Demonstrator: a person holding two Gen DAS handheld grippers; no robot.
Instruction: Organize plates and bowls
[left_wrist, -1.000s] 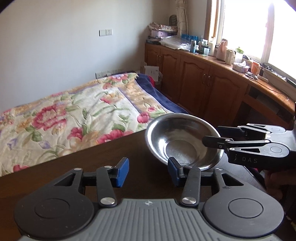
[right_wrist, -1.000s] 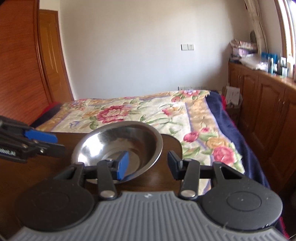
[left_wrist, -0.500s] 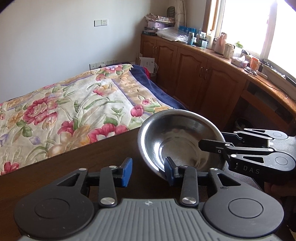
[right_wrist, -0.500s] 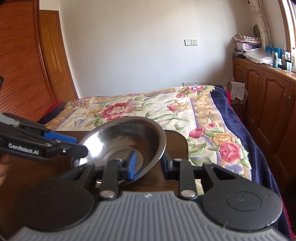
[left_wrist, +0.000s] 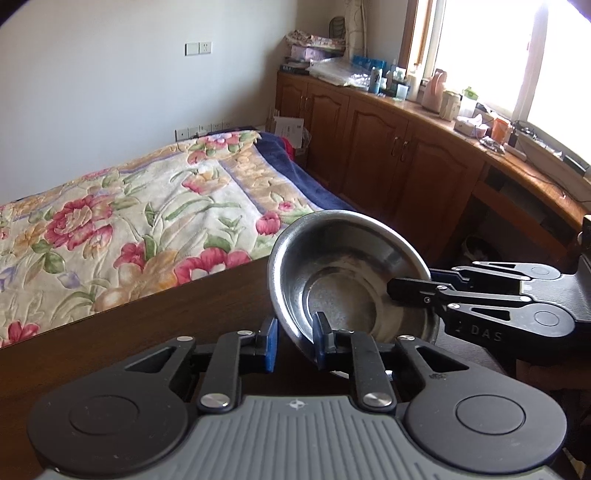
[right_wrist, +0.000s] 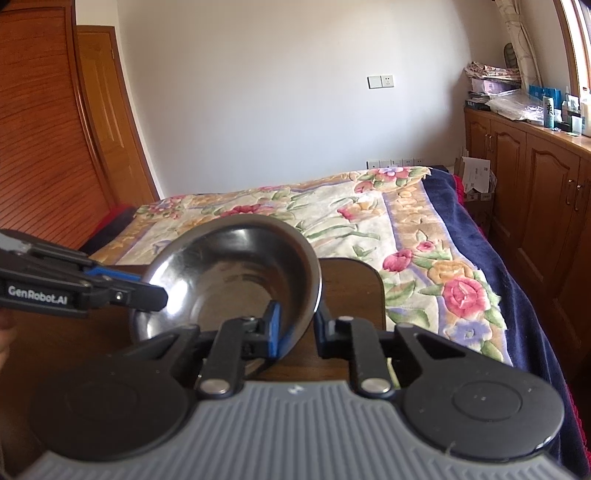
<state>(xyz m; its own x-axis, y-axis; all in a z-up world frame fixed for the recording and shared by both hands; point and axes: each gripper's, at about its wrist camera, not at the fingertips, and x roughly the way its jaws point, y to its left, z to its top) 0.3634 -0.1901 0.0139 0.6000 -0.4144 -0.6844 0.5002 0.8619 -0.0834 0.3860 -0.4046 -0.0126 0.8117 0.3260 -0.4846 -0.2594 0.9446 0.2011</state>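
A steel bowl (left_wrist: 351, 266) hangs tilted over the dark wooden table (left_wrist: 147, 332), near its far edge. In the left wrist view my left gripper (left_wrist: 295, 341) is closed on the bowl's near rim, one blue pad outside and the other inside. My right gripper (left_wrist: 410, 284) comes in from the right and clamps the rim on that side. The right wrist view shows the same bowl (right_wrist: 229, 266) with my right gripper (right_wrist: 297, 325) pinching its near rim and my left gripper (right_wrist: 147, 286) gripping the left rim. The bowl's underside is hidden.
Past the table's edge (right_wrist: 351, 288) lies a bed with a floral cover (left_wrist: 129, 221). Wooden cabinets (left_wrist: 388, 158) with a cluttered top run along the right wall under a bright window. A wooden sliding door (right_wrist: 44, 147) stands at the left.
Both grippers have narrowed from wide open onto the bowl's rim. The bowl has tipped up off the table and sits closer to both cameras.
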